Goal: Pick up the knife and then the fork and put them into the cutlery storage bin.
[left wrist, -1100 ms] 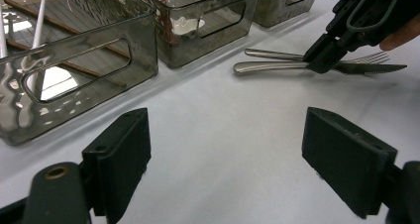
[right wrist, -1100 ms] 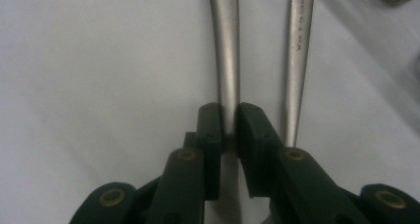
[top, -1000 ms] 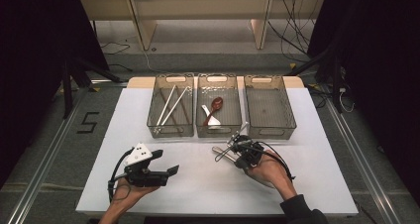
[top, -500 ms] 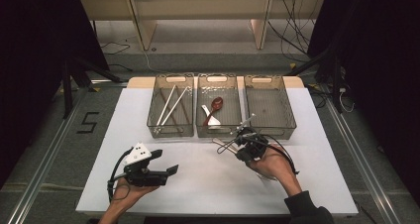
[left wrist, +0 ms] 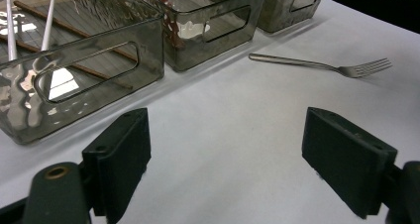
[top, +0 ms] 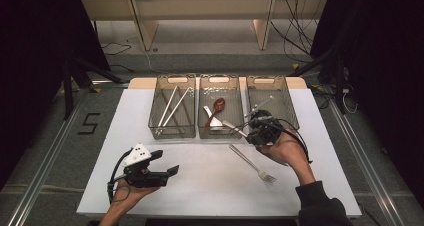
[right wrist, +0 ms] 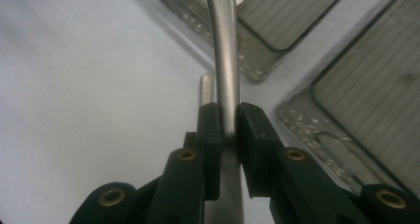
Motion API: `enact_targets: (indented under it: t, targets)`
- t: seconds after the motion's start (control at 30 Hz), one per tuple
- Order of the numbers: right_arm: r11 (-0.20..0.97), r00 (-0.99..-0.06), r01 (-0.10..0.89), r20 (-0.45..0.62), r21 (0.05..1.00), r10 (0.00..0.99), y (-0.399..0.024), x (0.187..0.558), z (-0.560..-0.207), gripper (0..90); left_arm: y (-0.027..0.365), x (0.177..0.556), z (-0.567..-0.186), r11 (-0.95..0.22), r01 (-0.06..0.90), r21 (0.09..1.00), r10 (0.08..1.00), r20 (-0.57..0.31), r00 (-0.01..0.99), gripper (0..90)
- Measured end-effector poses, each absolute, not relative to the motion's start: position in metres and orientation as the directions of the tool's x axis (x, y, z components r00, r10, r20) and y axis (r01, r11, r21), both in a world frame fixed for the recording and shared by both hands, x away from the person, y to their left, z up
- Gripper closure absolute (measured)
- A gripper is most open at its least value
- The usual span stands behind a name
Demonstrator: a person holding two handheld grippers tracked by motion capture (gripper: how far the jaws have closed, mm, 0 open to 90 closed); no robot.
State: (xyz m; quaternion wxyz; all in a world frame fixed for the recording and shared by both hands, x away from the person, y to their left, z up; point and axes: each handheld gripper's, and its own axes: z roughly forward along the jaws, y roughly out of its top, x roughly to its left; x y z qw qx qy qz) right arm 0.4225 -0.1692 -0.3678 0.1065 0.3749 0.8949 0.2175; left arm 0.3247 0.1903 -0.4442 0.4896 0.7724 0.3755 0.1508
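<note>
Right gripper view: black ribbed right gripper [right wrist: 229, 120] pinches a smooth curved steel utensil handle [right wrist: 225, 60].

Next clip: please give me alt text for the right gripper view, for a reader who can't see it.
Close-up along the right gripper, whose two black jaws are shut on the handle of a metal utensil that runs up out of the top of the frame. Beyond it lie a white table and the edges of smoky clear bins with ribbed floors.
</note>
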Motion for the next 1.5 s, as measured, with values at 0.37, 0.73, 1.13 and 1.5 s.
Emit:
enact_targets:
  t: [0.37, 0.73, 1.13, 1.5]
  targets:
    - [0.570, -0.635, 0.660, -0.042, 0.490, 0.771, -0.186, 0.452, -0.353, 80.6, 0.192, 0.325, -0.444, -0.228, 0.430, 0.874, 0.730, -0.139, 0.669, 18.5]
    - [0.516, -0.579, 0.693, -0.039, 0.503, 0.815, -0.202, 0.474, -0.351, 80.6, 0.192, 0.324, -0.443, -0.223, 0.428, 0.876, 0.731, -0.140, 0.668, 18.5]
    - [0.470, -0.523, 0.723, -0.043, 0.506, 0.851, -0.217, 0.493, -0.347, 80.5, 0.193, 0.324, -0.443, -0.212, 0.422, 0.881, 0.731, -0.143, 0.667, 18.5]
    - [0.439, -0.490, 0.750, -0.031, 0.495, 0.871, -0.227, 0.509, -0.350, 80.6, 0.194, 0.323, -0.443, -0.193, 0.421, 0.886, 0.732, -0.156, 0.663, 18.5]
